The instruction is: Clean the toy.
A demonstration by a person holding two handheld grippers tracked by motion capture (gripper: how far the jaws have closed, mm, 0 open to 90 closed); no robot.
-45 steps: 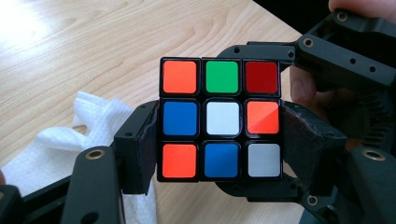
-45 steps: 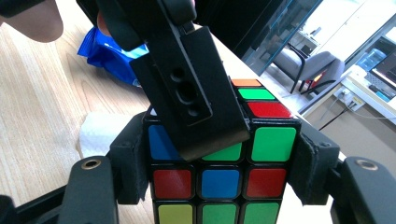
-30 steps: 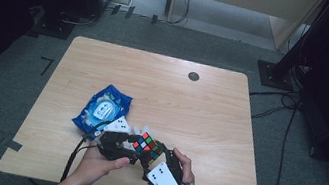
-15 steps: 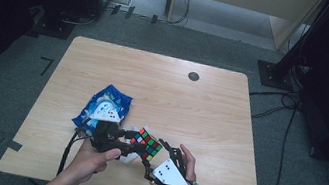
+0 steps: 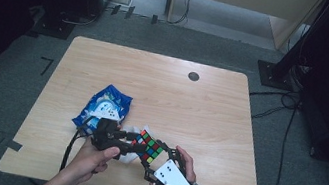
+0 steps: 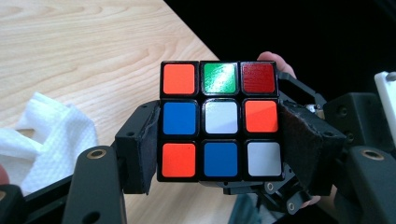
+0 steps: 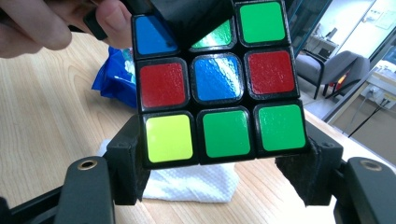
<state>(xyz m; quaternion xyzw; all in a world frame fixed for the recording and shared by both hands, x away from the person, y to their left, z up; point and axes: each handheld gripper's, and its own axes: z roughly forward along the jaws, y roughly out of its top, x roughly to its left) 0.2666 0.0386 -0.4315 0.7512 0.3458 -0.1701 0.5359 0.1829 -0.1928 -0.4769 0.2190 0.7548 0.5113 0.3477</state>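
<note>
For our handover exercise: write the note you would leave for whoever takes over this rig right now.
Left tool: shut on the puzzle cube, pads on two opposite sides.
Right tool: also shut on the cube, gripping its lower layer.
Cube is held above the table's near edge, colours mixed on the faces shown. White tissue and blue packet lie beside it on the table.
Done: cube gripped by both tools. Left: probably turning layers.

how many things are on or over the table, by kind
puzzle cube: 1
blue packet: 1
white tissue: 1
grippers, left and right: 2
total: 5
</note>
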